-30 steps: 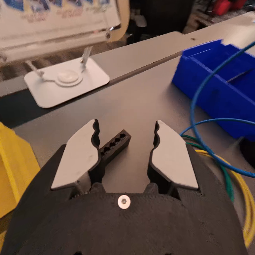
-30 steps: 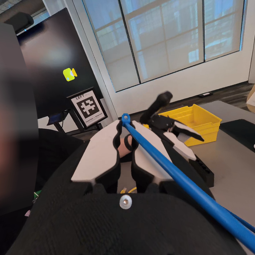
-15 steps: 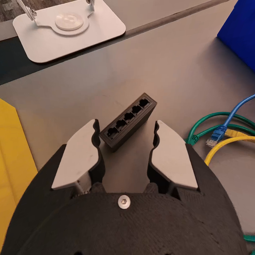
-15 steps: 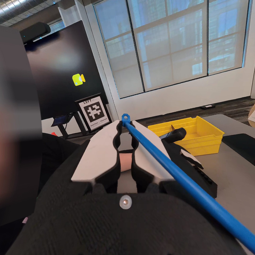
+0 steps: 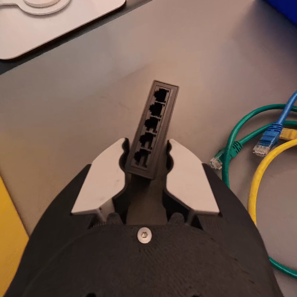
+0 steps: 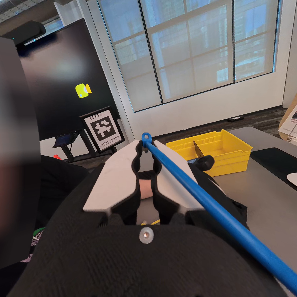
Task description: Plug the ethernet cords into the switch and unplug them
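In the left wrist view the black switch (image 5: pixel 154 125) stands with its row of several empty ports facing the camera. My left gripper (image 5: pixel 146 144) is shut on its near end, one finger on each long side. Loose cord ends lie on the table to the right: a blue plug (image 5: pixel 270 136), a green plug (image 5: pixel 216 160) and a yellow cord (image 5: pixel 257 176). In the right wrist view my right gripper (image 6: pixel 146 143) is raised and shut on a blue ethernet cord (image 6: pixel 225 213), with the cord's end (image 6: pixel 146 137) poking past the fingertips. The cord runs off to the lower right.
A white plate (image 5: pixel 48 24) lies at the far left of the grey table (image 5: pixel 80 96). A yellow bin (image 6: pixel 217 149) stands on the table's left side and a blue bin (image 5: pixel 286 9) at the far right. A framed marker sign (image 6: pixel 104 128) and a dark screen (image 6: pixel 64 80) stand beyond. One gripper's finger ends stand about 35 cm off the other's. Measured from the fingertips, the green plug (image 5: pixel 216 160) is 6 cm or so from the left gripper and 30 cm from the right.
My left gripper moved down, closed on the switch, and the switch turned so its port row points away from me. My right gripper stayed raised, holding the blue cord.
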`<action>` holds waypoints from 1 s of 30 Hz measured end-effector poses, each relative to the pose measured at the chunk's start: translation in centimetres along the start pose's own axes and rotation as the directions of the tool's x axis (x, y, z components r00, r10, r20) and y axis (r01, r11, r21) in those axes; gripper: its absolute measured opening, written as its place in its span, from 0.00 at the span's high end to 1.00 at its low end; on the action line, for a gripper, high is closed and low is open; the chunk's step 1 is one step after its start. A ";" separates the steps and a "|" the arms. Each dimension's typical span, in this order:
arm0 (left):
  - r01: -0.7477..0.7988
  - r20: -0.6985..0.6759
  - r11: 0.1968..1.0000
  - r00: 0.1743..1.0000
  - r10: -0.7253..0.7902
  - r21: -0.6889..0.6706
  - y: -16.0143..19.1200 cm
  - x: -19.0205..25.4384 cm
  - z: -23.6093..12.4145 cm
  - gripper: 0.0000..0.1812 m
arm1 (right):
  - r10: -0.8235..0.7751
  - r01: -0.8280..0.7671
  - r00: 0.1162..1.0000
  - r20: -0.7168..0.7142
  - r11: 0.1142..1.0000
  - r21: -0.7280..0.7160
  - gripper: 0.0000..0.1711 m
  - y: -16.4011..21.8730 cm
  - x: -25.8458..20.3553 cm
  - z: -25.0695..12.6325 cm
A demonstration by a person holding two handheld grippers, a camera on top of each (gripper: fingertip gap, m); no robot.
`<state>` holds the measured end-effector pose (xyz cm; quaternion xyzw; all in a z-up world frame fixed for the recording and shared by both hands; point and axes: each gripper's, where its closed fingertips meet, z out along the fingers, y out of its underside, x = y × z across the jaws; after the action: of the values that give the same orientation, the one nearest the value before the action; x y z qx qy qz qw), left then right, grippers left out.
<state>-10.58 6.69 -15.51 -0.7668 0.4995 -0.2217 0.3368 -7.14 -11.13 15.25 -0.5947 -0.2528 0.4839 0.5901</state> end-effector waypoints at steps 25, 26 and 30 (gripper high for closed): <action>-0.698 0.622 0.678 0.642 0.448 0.233 -17.6 2.1 -14.6 0.83 | -0.503 0.464 0.685 -0.527 0.859 -0.217 0.93 0.1 6.3 0.0; -0.736 0.669 0.645 0.587 0.456 0.206 -18.1 2.5 -15.6 0.82 | -0.549 0.511 0.630 -0.550 0.826 -0.239 0.94 -0.2 6.1 0.2; -0.811 0.767 0.572 0.443 0.464 0.123 -19.0 3.5 -17.2 0.83 | -0.641 0.629 0.484 -0.596 0.728 -0.272 0.93 -0.7 5.2 1.0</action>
<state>-9.07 3.60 10.14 -0.4230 0.5334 0.0996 0.7256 -5.77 -6.03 14.62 -0.5932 -0.2349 -0.0107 0.7700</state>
